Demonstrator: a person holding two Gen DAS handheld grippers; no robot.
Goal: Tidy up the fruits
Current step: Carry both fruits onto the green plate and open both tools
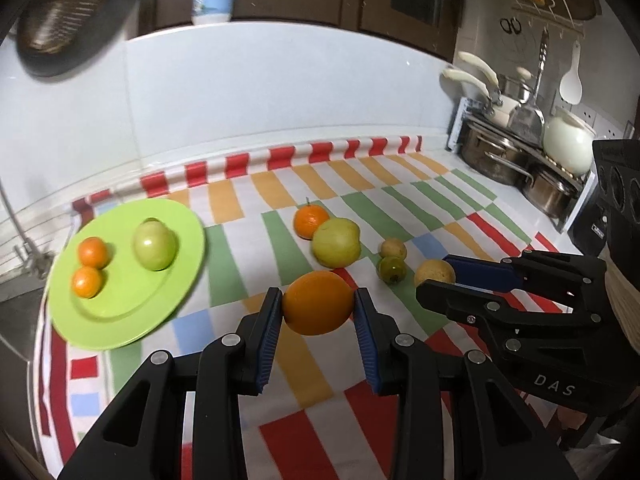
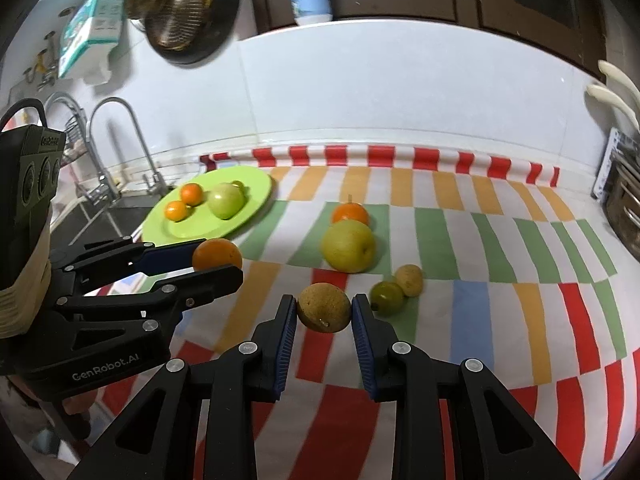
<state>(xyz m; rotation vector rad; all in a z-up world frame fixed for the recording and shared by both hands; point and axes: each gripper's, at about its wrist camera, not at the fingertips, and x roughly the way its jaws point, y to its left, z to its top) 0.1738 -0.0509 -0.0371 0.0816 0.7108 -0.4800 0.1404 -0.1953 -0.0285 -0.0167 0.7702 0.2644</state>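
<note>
My left gripper (image 1: 318, 304) jaws pinch a round orange fruit (image 1: 319, 302), right gripper (image 2: 324, 309) jaws pinch a brownish round fruit (image 2: 323, 307), both above striped tabletop cloth (image 2: 496, 240). Casings read "GenRobot.AI" & "DAS".

I see a worktop (image 2: 500, 312) covered by a cloth (image 2: 532, 240) of red, orange, green and blue blocks. A lime-green plate (image 2: 256, 188) lies at its left end beside the sink. Mid-cloth, a tangerine (image 2: 350, 213) touches a yellow-green apple (image 2: 349, 246). Nearby, a small green fruit (image 2: 387, 297) touches a small tan fruit (image 2: 409, 279).
</note>
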